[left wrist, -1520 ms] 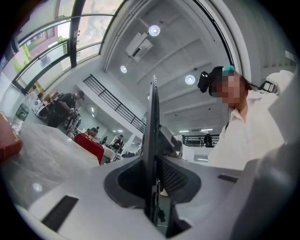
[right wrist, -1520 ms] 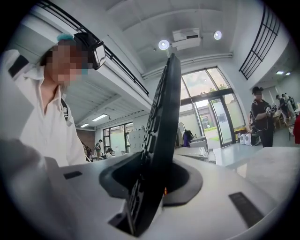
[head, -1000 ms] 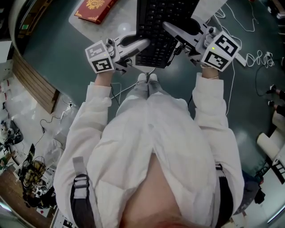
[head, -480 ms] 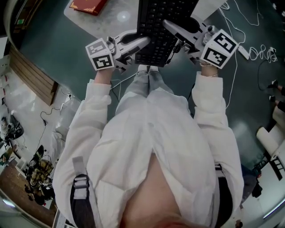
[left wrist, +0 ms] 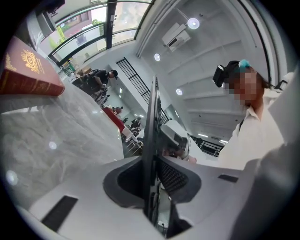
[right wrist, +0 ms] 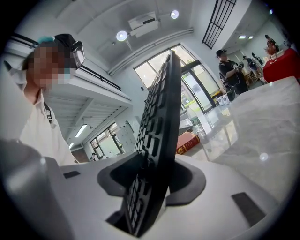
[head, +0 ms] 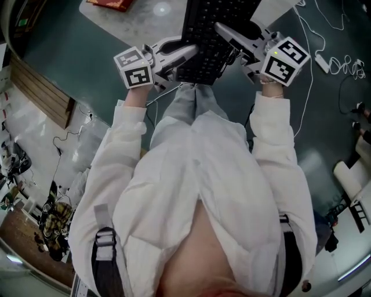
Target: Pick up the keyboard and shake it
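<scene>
A black keyboard [head: 208, 35] hangs above the marble table [head: 152, 24], gripped at its near end from both sides. My left gripper [head: 186, 51] is shut on its left edge. In the left gripper view the keyboard [left wrist: 152, 140] stands edge-on between the pads of the left gripper [left wrist: 153, 187]. My right gripper [head: 226, 40] holds the right edge. Its jaws are opening, and the keyboard [right wrist: 157, 126] sits tilted between them in the right gripper [right wrist: 150, 187], touching both pads. The keyboard's far end is cut off at the top of the head view.
A red book [head: 110, 3] lies on the table at the far left, also seen as the book [left wrist: 26, 70] and the book [right wrist: 187, 140]. White cables [head: 324, 52] trail over the dark floor to the right. The person's white jacket [head: 197, 191] fills the lower head view.
Keyboard and both grippers have drifted slightly up and right in the head view. The red book has slid almost out of the top edge. Both grips look the same.
</scene>
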Available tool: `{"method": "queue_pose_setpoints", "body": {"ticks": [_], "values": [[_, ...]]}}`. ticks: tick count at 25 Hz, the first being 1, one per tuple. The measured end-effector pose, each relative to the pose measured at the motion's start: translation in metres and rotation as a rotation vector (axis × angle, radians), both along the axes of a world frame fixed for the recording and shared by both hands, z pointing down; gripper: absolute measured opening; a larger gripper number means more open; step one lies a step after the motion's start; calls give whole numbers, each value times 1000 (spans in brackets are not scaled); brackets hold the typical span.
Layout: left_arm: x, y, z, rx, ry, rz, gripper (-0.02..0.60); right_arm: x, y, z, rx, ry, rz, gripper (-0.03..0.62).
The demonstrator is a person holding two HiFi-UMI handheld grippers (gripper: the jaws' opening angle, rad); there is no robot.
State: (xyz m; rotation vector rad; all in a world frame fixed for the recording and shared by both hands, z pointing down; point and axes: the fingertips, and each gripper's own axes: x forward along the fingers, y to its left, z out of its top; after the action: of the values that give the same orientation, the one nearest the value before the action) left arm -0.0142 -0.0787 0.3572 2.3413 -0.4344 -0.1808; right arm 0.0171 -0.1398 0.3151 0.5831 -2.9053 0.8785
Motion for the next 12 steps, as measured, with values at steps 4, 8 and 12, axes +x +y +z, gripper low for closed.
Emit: {"method": "queue_pose_setpoints", "body": {"ticks": [4,8,12], "values": [[-3,-2,15,-52,-4,-12,80,-2,-6,18,-42,13,17,175],[-8,-14,32,-88,-11,-24,80,-8,-20,37,-72,27,23,181],[-14,-23,44,-112,-22,-33,83,-12,-30,52,-97,50,32,187]]}}
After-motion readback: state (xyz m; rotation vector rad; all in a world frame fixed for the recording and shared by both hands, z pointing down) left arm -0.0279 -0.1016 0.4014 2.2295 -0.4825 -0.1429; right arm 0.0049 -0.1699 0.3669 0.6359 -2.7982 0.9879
